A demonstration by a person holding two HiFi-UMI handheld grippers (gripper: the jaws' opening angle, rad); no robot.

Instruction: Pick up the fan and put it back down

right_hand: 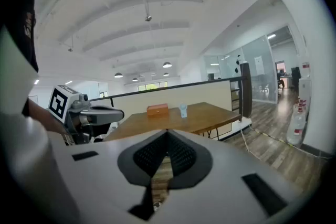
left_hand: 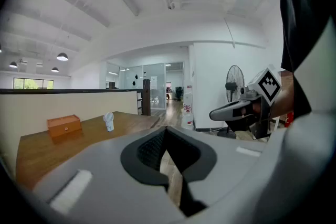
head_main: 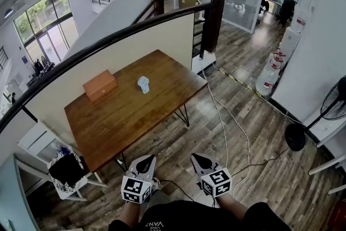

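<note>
A small white fan [head_main: 143, 84] stands upright near the middle of the wooden table [head_main: 135, 116], right of an orange box [head_main: 100, 85]. The left gripper view shows the fan [left_hand: 108, 120] far off, and so does the right gripper view, fan [right_hand: 183, 110]. My left gripper [head_main: 142, 161] and right gripper [head_main: 198, 160] hang side by side close to my body, well short of the table. Both are shut with nothing between the jaws, as the left gripper [left_hand: 167, 132] and the right gripper [right_hand: 168, 134] show in their own views.
A white chair with a dark cushion [head_main: 67, 170] sits at the table's near left corner. Cables [head_main: 232, 121] trail over the wood floor. A black pedestal fan [head_main: 335, 103] and water bottles [head_main: 270, 76] stand on the right. A railed half wall [head_main: 124, 40] runs behind the table.
</note>
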